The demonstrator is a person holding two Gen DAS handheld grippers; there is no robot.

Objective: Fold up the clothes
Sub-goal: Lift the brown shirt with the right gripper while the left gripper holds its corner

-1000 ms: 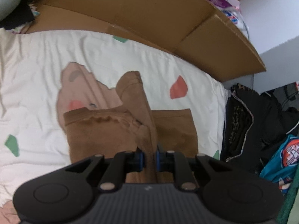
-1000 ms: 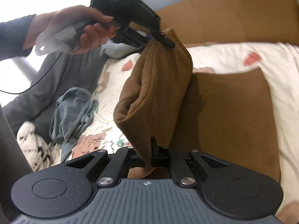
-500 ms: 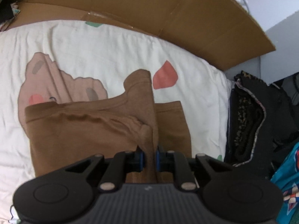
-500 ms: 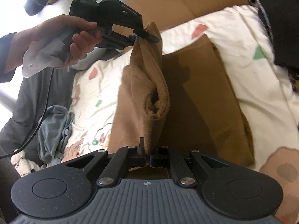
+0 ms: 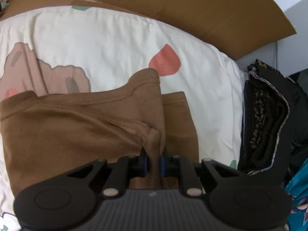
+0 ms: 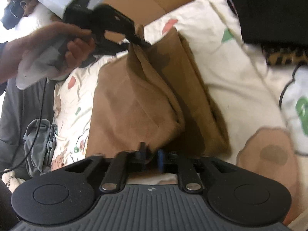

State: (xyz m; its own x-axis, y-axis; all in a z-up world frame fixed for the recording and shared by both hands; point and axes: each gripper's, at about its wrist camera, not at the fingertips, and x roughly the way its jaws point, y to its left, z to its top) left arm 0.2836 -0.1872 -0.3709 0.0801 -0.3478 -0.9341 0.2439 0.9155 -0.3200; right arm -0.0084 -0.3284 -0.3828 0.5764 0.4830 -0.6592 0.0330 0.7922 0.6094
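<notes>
Garment (image 5: 77, 130), brown, lies partly folded on the printed white sheet (image 5: 115, 42); left gripper (image 5: 153, 160) is nearly closed, pinching a raised fold at 6 o'clock in its view; right gripper (image 6: 151, 155) has just been opening, jaws parted, cloth edge between them but unpressed; cardboard (image 5: 211, 9) stands at 12 o'clock; dark clothes (image 5: 269, 125) lie at 3 o'clock.

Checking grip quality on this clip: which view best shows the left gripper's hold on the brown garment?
The left wrist view: the left gripper is shut on a bunched fold of the brown garment, close and sharp. The right wrist view shows it from outside, blurred, pinching the raised corner.
</notes>
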